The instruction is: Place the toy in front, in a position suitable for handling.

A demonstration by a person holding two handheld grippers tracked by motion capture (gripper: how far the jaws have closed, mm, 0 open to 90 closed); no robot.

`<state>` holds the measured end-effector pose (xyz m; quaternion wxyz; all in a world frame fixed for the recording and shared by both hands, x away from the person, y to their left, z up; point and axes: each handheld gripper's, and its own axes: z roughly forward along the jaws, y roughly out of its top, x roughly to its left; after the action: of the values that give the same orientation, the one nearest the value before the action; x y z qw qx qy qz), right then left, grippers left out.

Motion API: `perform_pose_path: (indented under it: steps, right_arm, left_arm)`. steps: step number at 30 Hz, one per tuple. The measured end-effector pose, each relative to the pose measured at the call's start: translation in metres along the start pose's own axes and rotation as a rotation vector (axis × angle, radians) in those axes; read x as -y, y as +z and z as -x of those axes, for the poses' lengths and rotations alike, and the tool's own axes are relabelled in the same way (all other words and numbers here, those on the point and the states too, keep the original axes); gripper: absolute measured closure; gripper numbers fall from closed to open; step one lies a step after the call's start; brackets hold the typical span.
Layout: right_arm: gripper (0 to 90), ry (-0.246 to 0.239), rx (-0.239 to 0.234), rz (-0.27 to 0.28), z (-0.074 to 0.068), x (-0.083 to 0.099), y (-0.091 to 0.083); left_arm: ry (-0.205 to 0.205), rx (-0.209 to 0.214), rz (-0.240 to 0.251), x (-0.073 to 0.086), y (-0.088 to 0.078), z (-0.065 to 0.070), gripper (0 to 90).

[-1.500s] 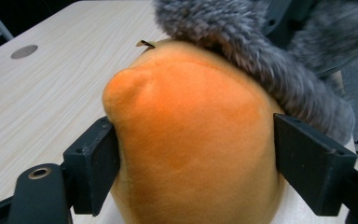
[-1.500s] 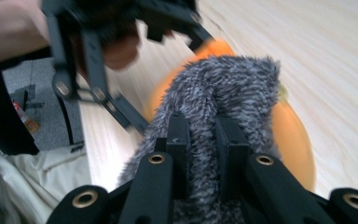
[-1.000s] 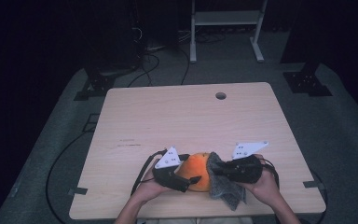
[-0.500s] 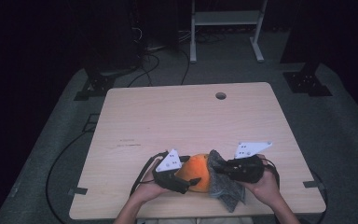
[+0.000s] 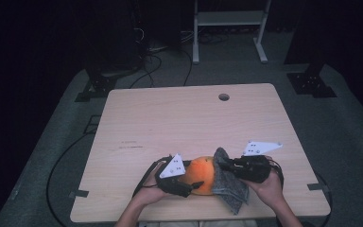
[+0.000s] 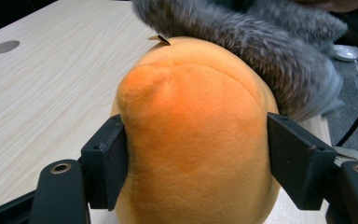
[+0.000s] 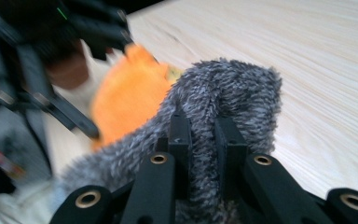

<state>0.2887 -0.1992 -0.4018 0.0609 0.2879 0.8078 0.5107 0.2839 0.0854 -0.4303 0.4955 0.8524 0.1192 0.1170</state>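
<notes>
The orange plush toy (image 5: pixel 202 175) sits on the table (image 5: pixel 184 118) close to the near edge, slightly right of that edge's midpoint. In the left gripper view the orange plush toy (image 6: pixel 196 140) stands between the two black jaws, which bear against its left and right flanks. The left gripper (image 5: pixel 189 184) has just been closing its jaws, and they now clasp the toy, which is between them (the pads press into the plush on both sides). The person's left hand (image 5: pixel 144 196) holds this gripper from the near edge.

A grey furry cloth (image 5: pixel 229 182) lies against the right side of the toy and hangs toward the near edge. In the left gripper view the grey furry cloth (image 6: pixel 261 51) drapes over the toy's upper far side, touching it. The right gripper (image 5: pixel 224 165) has its jaws pinched together on a fold of this cloth; the right gripper view shows the grey furry cloth (image 7: pixel 223 98) bunched between the two narrow jaws, with the orange plush toy (image 7: pixel 130 100) just behind it. The person's right hand (image 5: pixel 267 187) carries this gripper.

Farther out, the wooden tabletop is bare up to a round cable hole (image 5: pixel 223 97) near the far edge, right of centre. Beyond the far edge, cables (image 5: pixel 156 56) lie on the grey floor beside a white metal stand (image 5: pixel 229 28).
</notes>
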Motion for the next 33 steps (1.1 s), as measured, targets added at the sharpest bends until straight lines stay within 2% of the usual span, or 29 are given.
perform_pose_path:
  steps: [2, 4, 6, 8, 9, 11, 13, 15, 18, 20, 23, 24, 26, 27, 30, 32, 33]
  right_arm:
    - [78.4, -0.017, -0.031, 0.030, -0.008, -0.004, 0.001]
    - [78.1, -0.041, -0.035, 0.032, -0.015, -0.006, 0.006]
    - [78.1, -0.047, -0.026, 0.017, -0.014, -0.002, 0.010]
    - [78.1, -0.047, 0.035, -0.006, -0.007, 0.001, 0.009]
    - [78.2, -0.033, 0.069, -0.023, -0.001, 0.004, 0.007]
    - [78.4, 0.007, 0.088, -0.033, 0.006, 0.008, 0.005]
    - [78.5, 0.032, 0.077, -0.012, 0.007, 0.010, 0.004]
    - [78.5, 0.022, 0.059, 0.014, -0.001, 0.005, 0.005]
    - [78.6, -0.011, 0.070, 0.010, -0.008, 0.003, 0.010]
    - [78.6, 0.005, 0.074, 0.013, -0.005, 0.004, 0.011]
    - [78.6, 0.007, 0.079, 0.047, -0.006, 0.001, 0.006]
    - [78.6, 0.002, 0.068, 0.063, -0.009, -0.001, 0.005]
    - [78.4, -0.020, 0.084, 0.077, -0.012, -0.005, 0.004]
    - [78.4, -0.013, 0.078, 0.079, -0.009, -0.005, 0.004]
    - [78.5, 0.016, 0.070, 0.054, 0.000, 0.000, 0.008]
    - [78.5, 0.024, 0.048, 0.038, -0.001, 0.003, 0.011]
    - [78.5, 0.013, 0.043, 0.030, -0.004, 0.002, 0.012]
  left_arm:
    - [0.009, 0.010, -0.005, 0.001, 0.000, -0.001, 26.5]
    - [0.005, 0.013, -0.009, 0.002, -0.002, -0.002, 25.8]
    - [-0.017, 0.010, -0.007, 0.003, -0.003, -0.005, 24.8]
    - [-0.043, 0.009, -0.007, 0.003, -0.003, -0.008, 23.8]
    - [-0.052, 0.010, -0.005, 0.004, -0.003, -0.008, 23.0]
    - [-0.058, 0.013, -0.009, 0.005, -0.002, -0.008, 21.7]
    - [-0.053, 0.011, -0.019, 0.004, -0.002, -0.008, 19.4]
    - [-0.069, 0.006, -0.029, 0.001, -0.002, -0.008, 15.4]
    - [-0.146, -0.001, -0.024, -0.003, 0.000, -0.009, 11.4]
    - [-0.127, -0.030, -0.013, -0.003, 0.000, -0.007, 20.5]
    - [-0.045, -0.100, 0.029, -0.004, 0.002, 0.000, 29.6]
    - [-0.015, -0.129, 0.043, -0.006, 0.004, 0.003, 30.5]
    - [0.025, -0.200, 0.048, -0.007, 0.009, 0.007, 31.8]
    - [0.025, -0.214, 0.055, -0.006, 0.011, 0.007, 31.5]
    - [-0.025, -0.165, 0.036, -0.002, 0.010, 0.002, 23.6]
    - [-0.094, -0.132, 0.038, -0.004, 0.008, -0.002, 15.4]
    - [-0.133, -0.117, 0.039, -0.005, 0.009, -0.003, 12.2]
